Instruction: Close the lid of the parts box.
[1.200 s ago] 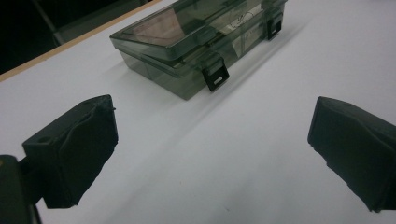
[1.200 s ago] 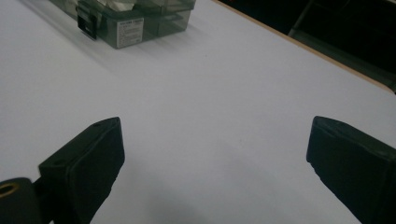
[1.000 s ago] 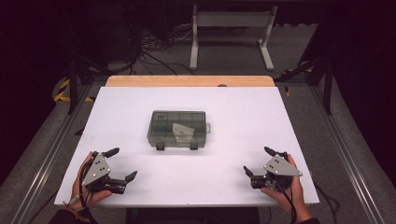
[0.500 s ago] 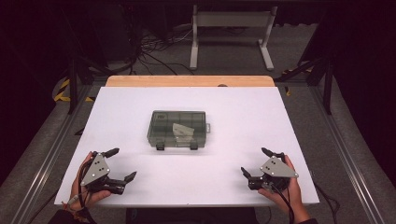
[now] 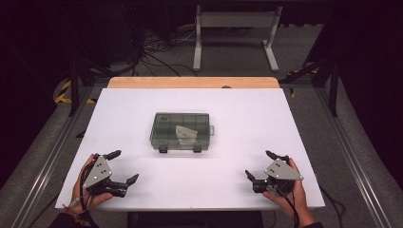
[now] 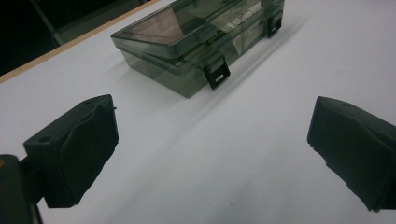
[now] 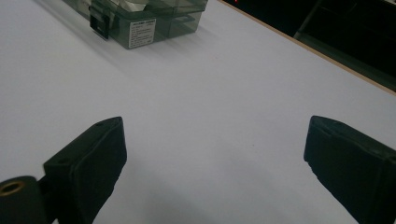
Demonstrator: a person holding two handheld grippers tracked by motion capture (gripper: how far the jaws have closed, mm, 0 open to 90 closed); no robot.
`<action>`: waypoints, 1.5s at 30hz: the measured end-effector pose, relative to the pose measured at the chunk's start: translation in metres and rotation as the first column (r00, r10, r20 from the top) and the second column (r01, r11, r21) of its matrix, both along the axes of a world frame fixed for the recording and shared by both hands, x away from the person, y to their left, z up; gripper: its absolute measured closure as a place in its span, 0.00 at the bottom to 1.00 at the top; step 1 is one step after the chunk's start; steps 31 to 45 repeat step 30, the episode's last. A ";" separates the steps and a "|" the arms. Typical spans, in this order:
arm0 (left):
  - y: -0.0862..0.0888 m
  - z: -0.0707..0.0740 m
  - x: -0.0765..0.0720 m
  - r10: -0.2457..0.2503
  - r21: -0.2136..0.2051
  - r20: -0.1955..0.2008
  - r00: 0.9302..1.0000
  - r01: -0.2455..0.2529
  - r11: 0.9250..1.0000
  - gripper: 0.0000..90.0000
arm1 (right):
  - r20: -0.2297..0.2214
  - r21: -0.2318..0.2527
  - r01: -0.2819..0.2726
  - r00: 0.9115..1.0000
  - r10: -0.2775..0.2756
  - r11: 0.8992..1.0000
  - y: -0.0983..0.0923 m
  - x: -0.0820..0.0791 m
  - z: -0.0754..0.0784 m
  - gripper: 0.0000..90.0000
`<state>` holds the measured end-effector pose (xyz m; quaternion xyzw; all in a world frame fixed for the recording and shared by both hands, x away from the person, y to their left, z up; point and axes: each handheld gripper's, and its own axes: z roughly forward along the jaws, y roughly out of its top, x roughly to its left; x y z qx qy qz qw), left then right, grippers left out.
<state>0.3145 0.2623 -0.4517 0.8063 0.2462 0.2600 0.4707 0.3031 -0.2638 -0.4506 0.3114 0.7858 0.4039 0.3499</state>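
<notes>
A: How many things are sitting on the table (image 5: 142, 118)?

B: One smoky plastic case (image 5: 181, 130), lying flat with its lid down, near the table's middle. Two black latches (image 5: 162, 148) are hanging on its near edge. Something pale is lying inside, possibly paper; the lid is blurring it.

A: And the grippers?

B: Two. The left gripper (image 5: 121, 166) is resting near-left of the case, well apart from it, jaws spread wide and holding nothing. The right gripper (image 5: 260, 164) is sitting near-right of the case, equally far off, jaws also gaping and empty.
</notes>
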 end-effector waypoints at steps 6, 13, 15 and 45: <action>0.000 0.000 0.000 0.005 -0.001 0.000 1.000 -0.005 1.000 0.03 | 0.001 0.003 0.000 1.000 0.000 1.000 0.000 -0.001 0.000 0.07; 0.000 0.000 0.001 0.002 -0.004 -0.007 1.000 -0.002 1.000 0.03 | 0.007 0.007 0.009 1.000 -0.009 1.000 -0.001 0.000 0.001 0.07; 0.000 0.000 0.001 0.002 -0.002 -0.006 1.000 -0.002 1.000 0.03 | 0.009 0.008 0.012 1.000 -0.012 1.000 0.000 0.000 0.001 0.07; -0.002 -0.001 0.006 -0.001 0.006 -0.006 1.000 0.001 1.000 0.03 | 0.023 -0.003 0.024 0.999 -0.024 1.000 -0.001 -0.001 0.001 0.08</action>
